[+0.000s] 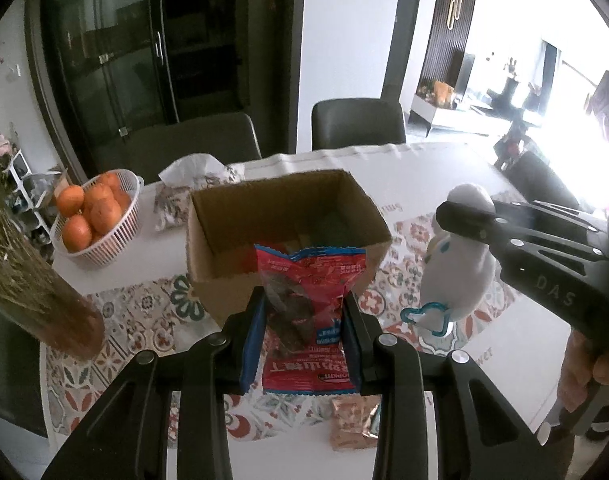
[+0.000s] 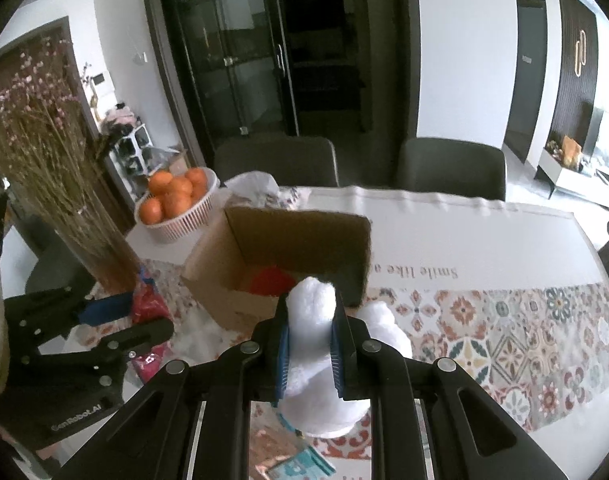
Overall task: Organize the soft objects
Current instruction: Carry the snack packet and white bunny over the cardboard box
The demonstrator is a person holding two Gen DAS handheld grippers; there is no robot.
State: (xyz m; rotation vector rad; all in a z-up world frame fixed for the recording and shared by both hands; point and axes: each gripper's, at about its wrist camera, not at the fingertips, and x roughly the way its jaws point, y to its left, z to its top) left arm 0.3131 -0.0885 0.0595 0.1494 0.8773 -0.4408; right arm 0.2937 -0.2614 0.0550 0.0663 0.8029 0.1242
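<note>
Closest to the lens in the left wrist view, the left gripper point(image 1: 304, 320) has its blue-padded fingers point(image 1: 253, 336) pinching a red snack packet point(image 1: 310, 304), which hangs at lower centre with its top edge against the near wall of the cardboard box point(image 1: 284, 236). Below it, at the bottom of the frame, a small copper-coloured sachet point(image 1: 352, 420) lies on the patterned surface point(image 1: 144, 312). At right, the right gripper point(image 1: 464, 216) pinches a white plush toy point(image 1: 460, 268) by its upper part; a blue clip point(image 1: 424, 316) dangles from the toy's lower end. In the right wrist view, the fingers point(image 2: 282, 350) squeeze the toy at lower centre, just before the box. The box stands open in mid-frame with something red inside. Farther back at left sits a white basket point(image 1: 108, 236) of oranges point(image 1: 88, 208), with a tissue pack point(image 1: 192, 188) beside it. Two dark chairs point(image 1: 356, 124) stand behind the surface.
</note>
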